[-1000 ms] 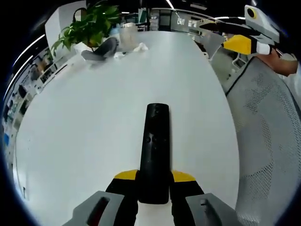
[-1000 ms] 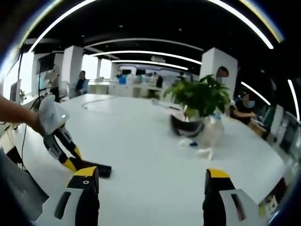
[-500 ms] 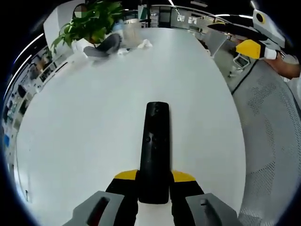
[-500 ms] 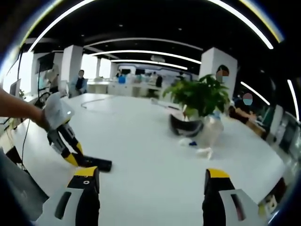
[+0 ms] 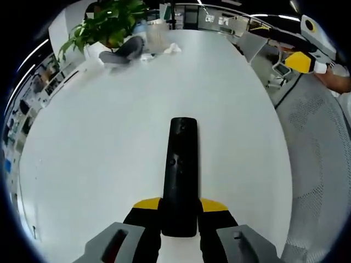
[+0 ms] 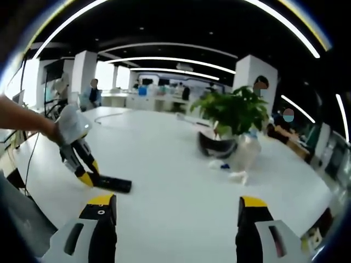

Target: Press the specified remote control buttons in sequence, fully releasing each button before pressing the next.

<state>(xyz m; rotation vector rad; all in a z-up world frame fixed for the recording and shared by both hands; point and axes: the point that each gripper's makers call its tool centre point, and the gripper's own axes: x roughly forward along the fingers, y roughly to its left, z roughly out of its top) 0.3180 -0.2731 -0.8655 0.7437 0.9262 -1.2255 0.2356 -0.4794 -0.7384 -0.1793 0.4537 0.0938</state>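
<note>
A long black remote control [image 5: 180,174] lies lengthwise on the white tabletop [image 5: 98,137], pointing toward 12 o'clock in the left gripper view. We hold its near end clamped between the yellow-tipped fingers [image 5: 147,205] of our left gripper [image 5: 180,211], at 6 o'clock. Two small buttons show partway along its top face.

In the right gripper view the same remote [image 6: 112,183] sits at 9 o'clock, with the left gripper [image 6: 88,177] gripping its end and a bare forearm [image 6: 24,118] behind it. Our right gripper [image 6: 175,211] hovers above the tabletop [image 6: 164,164], well apart from the remote, its fingers [image 6: 102,208] spread wide with nothing between them. In the left gripper view it [image 5: 307,57] appears at 2 o'clock, beyond the tabletop's edge, over a mesh chair [image 5: 318,164].

A leafy green potted plant [image 5: 107,24] stands at the far end of the tabletop, at 11 o'clock, with a dark curved object [image 5: 123,52] and crumpled white paper [image 5: 171,49] beside it.
</note>
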